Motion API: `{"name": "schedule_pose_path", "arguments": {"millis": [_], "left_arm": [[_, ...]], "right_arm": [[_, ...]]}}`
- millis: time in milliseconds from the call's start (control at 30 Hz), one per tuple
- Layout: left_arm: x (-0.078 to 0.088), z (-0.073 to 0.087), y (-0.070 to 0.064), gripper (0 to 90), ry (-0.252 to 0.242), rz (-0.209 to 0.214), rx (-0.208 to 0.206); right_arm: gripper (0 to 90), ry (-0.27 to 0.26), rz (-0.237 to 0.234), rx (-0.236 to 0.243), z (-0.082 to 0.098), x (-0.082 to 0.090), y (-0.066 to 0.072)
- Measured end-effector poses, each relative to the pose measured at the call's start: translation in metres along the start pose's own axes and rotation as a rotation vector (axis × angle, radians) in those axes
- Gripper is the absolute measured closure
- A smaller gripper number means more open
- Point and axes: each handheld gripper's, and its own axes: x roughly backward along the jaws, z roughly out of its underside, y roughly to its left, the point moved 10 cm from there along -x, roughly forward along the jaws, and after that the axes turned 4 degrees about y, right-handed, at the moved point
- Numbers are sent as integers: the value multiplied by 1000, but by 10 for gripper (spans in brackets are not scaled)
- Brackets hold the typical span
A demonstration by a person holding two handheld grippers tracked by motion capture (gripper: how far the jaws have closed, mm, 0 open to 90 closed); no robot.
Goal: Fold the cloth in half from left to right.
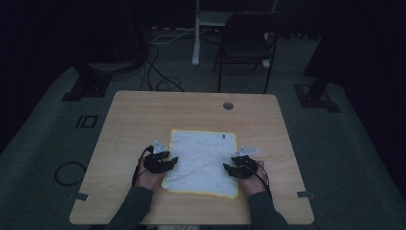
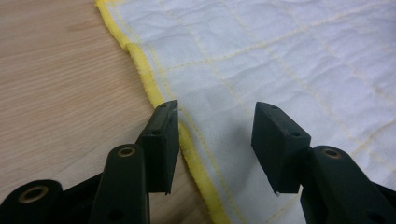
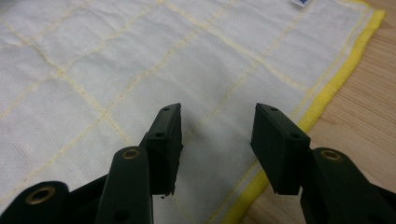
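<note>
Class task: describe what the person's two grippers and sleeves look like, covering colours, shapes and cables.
Both the left gripper and the right gripper are black, each topped by a grey three-cornered plate and trailing a black cable. Up close, the jaws are flat black blocks on arms with brass-ringed holes. The sleeves are dark grey.

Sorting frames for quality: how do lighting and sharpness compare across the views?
High view: dim and murky, the white cloth brightest, room behind nearly black. Left gripper view: bright, yellow hem sharp. Right gripper view: evenly lit, stitching crisp, jaws cast soft shadows.
</note>
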Motion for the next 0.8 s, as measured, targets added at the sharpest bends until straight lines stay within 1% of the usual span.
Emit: {"name": "schedule_pose_path", "arguments": {"millis": [67, 167, 200, 267, 333, 400, 467, 533, 667, 800], "left_arm": [[0, 0, 0, 582, 3, -6, 6], [2, 2, -1, 741, 15, -8, 10], [2, 2, -1, 785, 12, -4, 22], [3, 3, -2, 851, 13, 17, 31], [4, 5, -1, 867, 20, 21, 23], [6, 6, 0, 875, 26, 23, 23], [8, 8, 2, 875, 25, 23, 36], [11, 10, 7, 875, 25, 14, 44], [18, 15, 21, 874, 33, -11, 69], [27, 22, 39, 874, 42, -41, 112]], "right_arm": [[523, 0, 0, 2, 0, 0, 0], [523, 0, 0, 2, 0, 0, 0], [523, 0, 0, 2, 0, 0, 0], [521, 0, 8, 10, 0, 0, 0], [517, -6, 19, 18, 0, 2, 1], [517, -25, 21, 15, -2, 4, 0], [517, -45, 26, 7, -4, 8, -2], [517, -51, 28, -1, -4, 10, -4], [517, -49, 30, -8, -3, 11, -7], [517, -49, 30, -4, -3, 11, -7]]}}
